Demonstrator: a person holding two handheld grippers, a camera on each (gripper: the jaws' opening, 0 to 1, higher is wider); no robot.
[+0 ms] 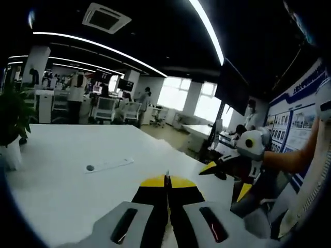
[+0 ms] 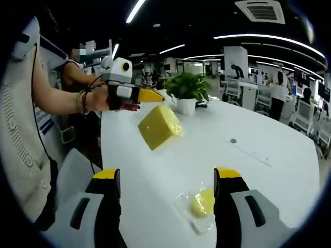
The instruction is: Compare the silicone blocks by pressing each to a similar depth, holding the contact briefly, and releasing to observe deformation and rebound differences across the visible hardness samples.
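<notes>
In the right gripper view, a clear plastic bag [image 2: 199, 206] lies on the white table [image 2: 258, 134] between the right gripper [image 2: 168, 181]'s spread, released fingers [image 2: 108, 178], and inside it sits a pale yellow rounded silicone piece [image 2: 202, 202]; its exact shape is blurred by the wrapping. Beyond the bag, the left gripper [image 2: 155, 96] carries a yellow silicone block [image 2: 159, 126] clear of the table, the block hanging tilted just under its yellow tips. In the left gripper view, the left gripper [image 1: 167, 182]'s fingers [image 1: 155, 182] are clenched together, only a thin sliver showing between them. Further behind the bag stands a potted plant [image 2: 187, 89] in a white pot. A flat white strip [image 1: 109, 166] with a dark dot lies on the table.
</notes>
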